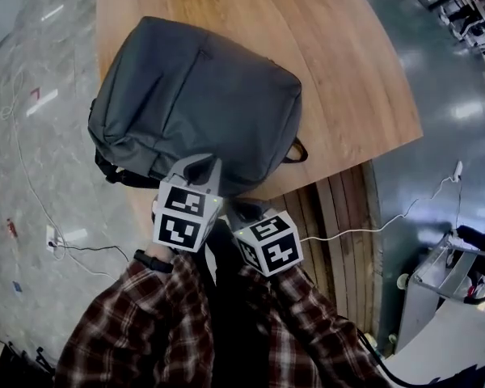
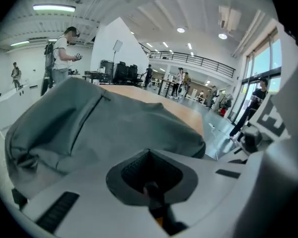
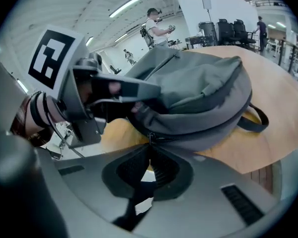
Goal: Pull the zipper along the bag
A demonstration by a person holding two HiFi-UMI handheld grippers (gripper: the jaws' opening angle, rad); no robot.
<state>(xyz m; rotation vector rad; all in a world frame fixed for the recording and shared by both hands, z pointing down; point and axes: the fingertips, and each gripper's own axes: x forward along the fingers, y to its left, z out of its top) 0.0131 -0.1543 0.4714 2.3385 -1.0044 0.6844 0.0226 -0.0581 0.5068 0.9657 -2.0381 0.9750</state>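
A grey backpack (image 1: 198,95) lies flat on the wooden table (image 1: 339,55), its near end at the front edge. My left gripper (image 1: 204,166) is at that near end, shut on a dark strap piece of the bag (image 2: 152,191). In the left gripper view the backpack (image 2: 114,128) fills the space beyond the left gripper (image 2: 149,155). My right gripper (image 1: 241,210) sits just right of it, below the bag's edge. In the right gripper view the right gripper (image 3: 149,150) is shut on the zipper pull (image 3: 149,137), which hangs from the zipper line on the backpack (image 3: 203,93).
A black strap loop (image 1: 295,152) sticks out at the bag's right side. The table's front edge drops to wooden slats (image 1: 339,217). A white cable (image 1: 372,229) and a white cart (image 1: 453,297) are on the floor at right. People (image 2: 62,58) stand far behind.
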